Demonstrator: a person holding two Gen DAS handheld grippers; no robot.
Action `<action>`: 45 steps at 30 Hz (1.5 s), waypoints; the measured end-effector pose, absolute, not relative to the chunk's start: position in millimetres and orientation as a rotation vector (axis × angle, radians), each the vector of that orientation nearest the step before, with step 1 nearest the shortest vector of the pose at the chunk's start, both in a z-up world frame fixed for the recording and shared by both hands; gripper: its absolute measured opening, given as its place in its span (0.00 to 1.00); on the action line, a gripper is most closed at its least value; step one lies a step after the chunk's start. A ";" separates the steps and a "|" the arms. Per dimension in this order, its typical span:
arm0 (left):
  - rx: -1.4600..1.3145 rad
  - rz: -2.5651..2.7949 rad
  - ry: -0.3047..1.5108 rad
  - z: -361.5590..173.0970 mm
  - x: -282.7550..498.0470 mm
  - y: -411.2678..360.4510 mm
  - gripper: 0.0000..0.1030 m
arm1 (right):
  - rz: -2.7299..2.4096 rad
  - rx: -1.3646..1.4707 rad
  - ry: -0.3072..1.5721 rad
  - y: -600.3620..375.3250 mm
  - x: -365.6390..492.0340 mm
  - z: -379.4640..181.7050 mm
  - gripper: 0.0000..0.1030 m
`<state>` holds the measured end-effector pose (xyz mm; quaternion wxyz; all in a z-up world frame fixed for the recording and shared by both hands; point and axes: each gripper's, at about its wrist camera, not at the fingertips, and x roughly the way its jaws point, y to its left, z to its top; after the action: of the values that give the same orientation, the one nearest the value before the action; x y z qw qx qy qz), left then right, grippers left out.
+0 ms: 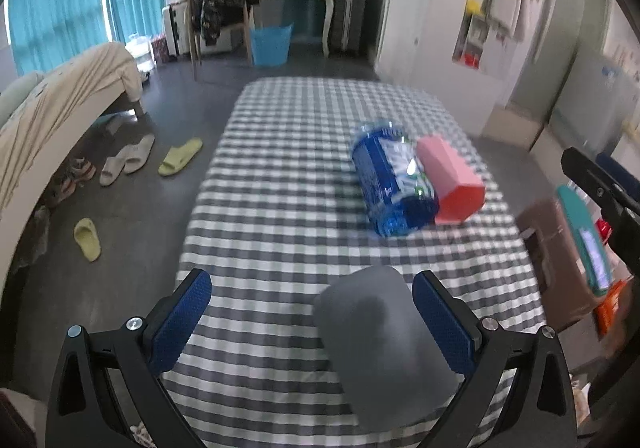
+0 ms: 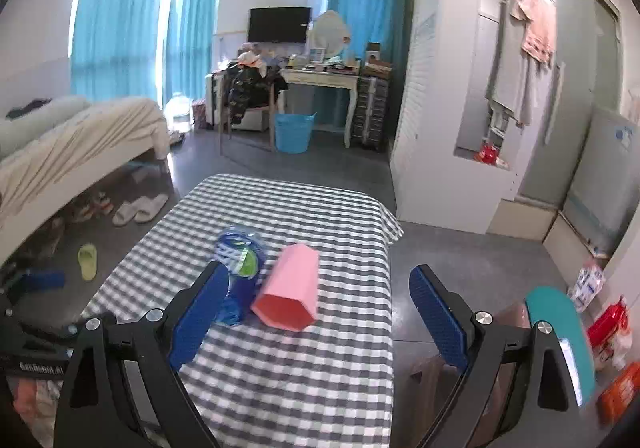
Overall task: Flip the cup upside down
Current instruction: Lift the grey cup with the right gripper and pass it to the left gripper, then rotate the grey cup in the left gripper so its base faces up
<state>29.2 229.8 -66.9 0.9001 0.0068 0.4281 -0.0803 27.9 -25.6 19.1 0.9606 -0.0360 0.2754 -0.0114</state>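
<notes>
A grey cup (image 1: 380, 344) stands upside down on the checked tablecloth (image 1: 280, 208), between my left gripper's (image 1: 312, 328) open blue fingers, close to the right finger (image 1: 444, 328). A pink hexagonal cup (image 1: 450, 180) lies on its side next to a blue water bottle (image 1: 392, 184), also lying down. In the right wrist view the pink cup (image 2: 290, 288) points its open mouth toward me, with the bottle (image 2: 238, 268) to its left. My right gripper (image 2: 320, 320) is open and empty, above the table just short of the pink cup.
The table's right edge (image 2: 390, 288) drops to a grey floor. A brown box (image 1: 560, 260) and a teal object (image 2: 560, 344) sit to the right. A bed (image 1: 52, 116) and slippers (image 1: 176, 158) are on the left. A desk (image 2: 320, 78) and blue basket (image 2: 294, 132) stand behind.
</notes>
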 end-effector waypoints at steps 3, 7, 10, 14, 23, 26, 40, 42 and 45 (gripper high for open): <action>0.010 -0.162 0.945 -78.6 40.5 214.4 1.00 | -0.066 -0.088 0.603 -35.6 35.6 5.7 0.89; -0.003 -0.188 1.020 -95.6 49.9 203.3 0.99 | -0.047 -0.104 0.631 -42.9 37.6 -7.4 0.89; -0.028 -0.163 1.061 -103.9 56.1 207.9 0.98 | -0.028 -0.091 0.631 -48.4 33.1 -11.4 0.89; -0.068 -0.183 1.108 -113.3 61.0 212.8 0.88 | -0.027 -0.069 0.617 -53.9 29.2 -9.1 0.89; -0.084 -0.239 1.076 -98.4 50.4 206.7 0.74 | -0.029 -0.044 0.592 -60.5 22.7 -1.9 0.89; -0.058 -0.235 0.998 -80.9 45.4 204.4 0.74 | -0.034 -0.037 0.585 -63.1 21.1 0.1 0.89; 0.129 -0.225 0.816 -65.7 19.0 172.1 0.74 | -0.050 -0.012 0.577 -71.5 19.2 3.6 0.89; 0.147 -0.230 0.803 -65.2 8.3 171.1 0.74 | -0.053 -0.010 0.577 -72.3 19.5 3.7 0.89; 0.158 -0.261 0.806 -65.8 -6.7 170.8 0.74 | -0.057 -0.007 0.577 -73.1 19.6 4.1 0.89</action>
<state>-6.7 170.8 -65.8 0.9086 0.0768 0.3906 -0.1264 19.6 -73.1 4.1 0.9583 -0.0036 0.2844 -0.0280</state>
